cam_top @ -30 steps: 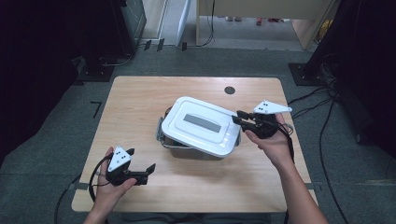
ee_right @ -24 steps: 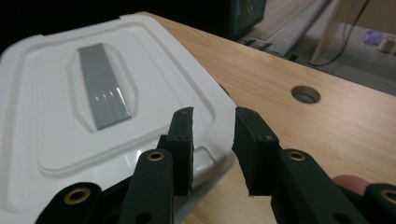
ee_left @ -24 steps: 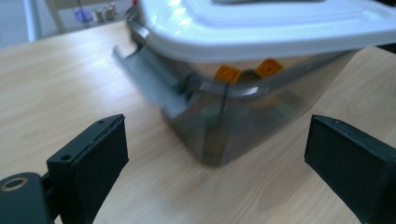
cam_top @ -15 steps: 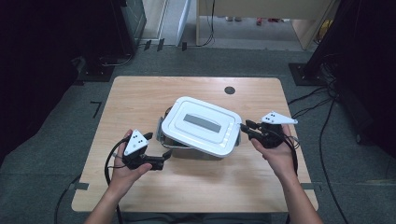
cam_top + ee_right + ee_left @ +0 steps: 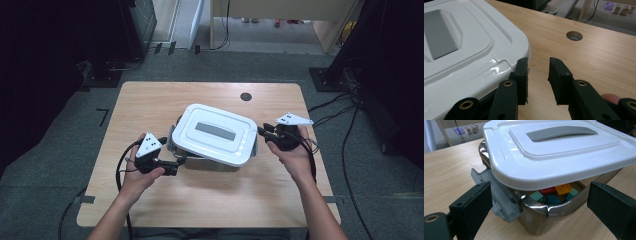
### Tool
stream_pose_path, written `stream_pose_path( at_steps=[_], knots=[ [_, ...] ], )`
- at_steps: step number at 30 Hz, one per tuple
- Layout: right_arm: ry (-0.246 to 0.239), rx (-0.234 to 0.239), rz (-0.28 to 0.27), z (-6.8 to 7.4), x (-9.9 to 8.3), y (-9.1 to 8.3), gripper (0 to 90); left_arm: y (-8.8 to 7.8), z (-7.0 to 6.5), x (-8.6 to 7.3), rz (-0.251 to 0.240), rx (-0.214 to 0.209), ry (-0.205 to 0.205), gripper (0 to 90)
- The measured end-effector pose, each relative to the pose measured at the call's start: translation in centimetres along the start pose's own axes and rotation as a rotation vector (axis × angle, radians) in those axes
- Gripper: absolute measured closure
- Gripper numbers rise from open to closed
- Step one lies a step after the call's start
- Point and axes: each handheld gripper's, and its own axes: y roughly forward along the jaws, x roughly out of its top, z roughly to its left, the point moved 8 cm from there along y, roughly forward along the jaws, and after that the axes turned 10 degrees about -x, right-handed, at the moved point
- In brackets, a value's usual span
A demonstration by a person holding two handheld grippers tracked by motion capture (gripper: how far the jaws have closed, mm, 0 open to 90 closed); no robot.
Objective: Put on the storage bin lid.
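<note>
Lid (image 5: 216, 133) removal: left gripper (image 5: 541, 205) wide, right gripper (image 5: 537, 72) narrow, nothing held.
Grip the lid's opposite edges evenly, lift level off the steel box (image 5: 541, 218) mid-worktop (image 5: 150, 100).

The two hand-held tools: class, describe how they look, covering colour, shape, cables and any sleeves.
Both are black. The left tool and the right tool each carry a pale grey three-cornered plate on top and trail a black cable. Each has two flat, blocky black jaws on arms with round brass-coloured rivets. The forearms are bare, with no sleeves in sight.

White lid (image 5: 559, 157) sits askew over a steel box (image 5: 541, 217) of bricks (image 5: 554, 193).
</note>
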Motion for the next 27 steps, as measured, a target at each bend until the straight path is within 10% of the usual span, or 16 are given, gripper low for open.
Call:
stream_pose_path(
  at_steps=[27],
  knots=[
    [0.022,0.027,-0.011,1.0,-0.2,-0.7,68.2,1.3,0.6,1.5,0.027,-0.019,-0.003,5.9]
  ],
)
